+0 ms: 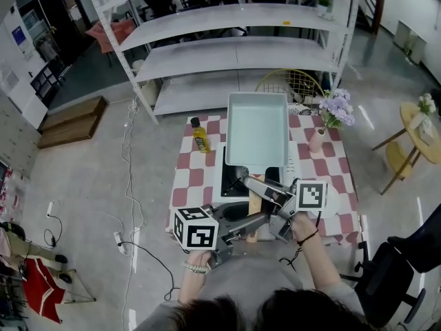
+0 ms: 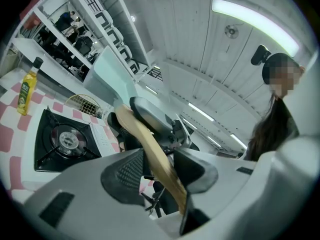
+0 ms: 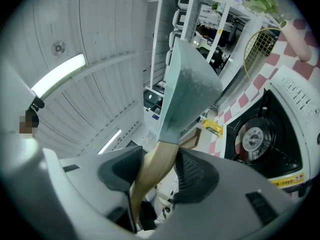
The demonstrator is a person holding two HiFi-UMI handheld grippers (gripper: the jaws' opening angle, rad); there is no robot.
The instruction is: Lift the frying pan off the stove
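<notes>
A person stands at a red-and-white checked table (image 1: 195, 179), holding a pale teal rectangular frying pan (image 1: 256, 126) in the air above the black stove (image 1: 225, 183). The burner below shows bare, so the lift looks done. Both grippers clamp the pan's wooden handle (image 1: 254, 205). The left gripper (image 2: 161, 173) grips the near end and the right gripper (image 3: 157, 165) grips just behind the pan body. Two grips along one handle probably keep the heavy far end from drooping or twisting. The pan's long axis runs near to far. The handle points back at the person and the open body points away towards the shelves, mouth up.
</notes>
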